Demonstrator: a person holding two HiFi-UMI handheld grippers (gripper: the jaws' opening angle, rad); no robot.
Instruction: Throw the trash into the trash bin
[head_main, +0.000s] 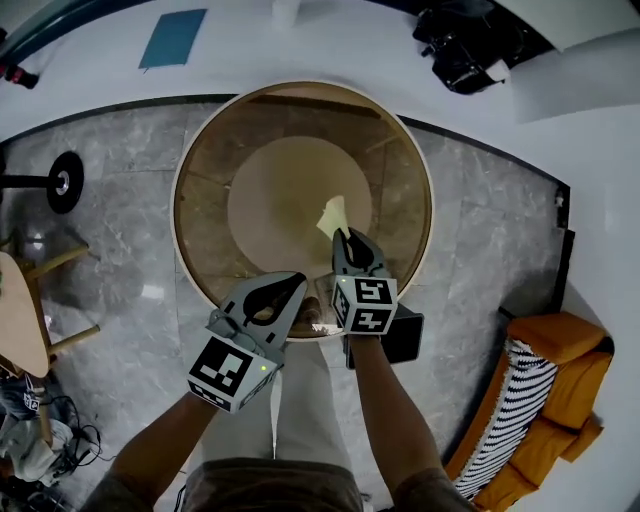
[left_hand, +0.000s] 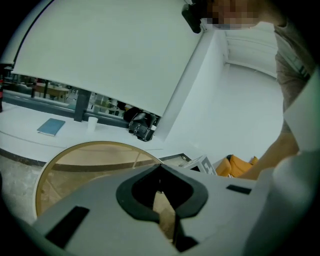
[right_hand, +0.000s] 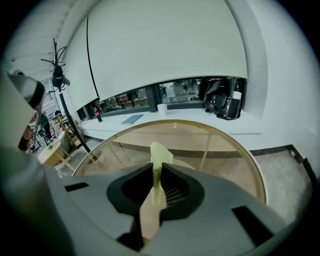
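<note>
- The pale yellow trash scrap is pinched between the closed jaws of the right gripper, above the round glass table
- Beside it, the left gripper is closed and empty
- Pickup looks done; carrying it to a bin, none in view, remains

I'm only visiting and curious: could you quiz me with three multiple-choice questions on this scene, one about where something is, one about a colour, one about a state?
1. Where is the pale yellow scrap?
A on the floor
B in the right gripper, over the round table
C inside a bin

2. What colour is the armchair?
A orange
B green
C black

3. How do the right gripper's jaws stand?
A wide apart, empty
B closed on the scrap
C out of view

Answers:
1 B, the scrap sticks up from its tips above the tabletop.
2 A, its upholstery is orange.
3 B, the right gripper view shows them pinching it.
</note>
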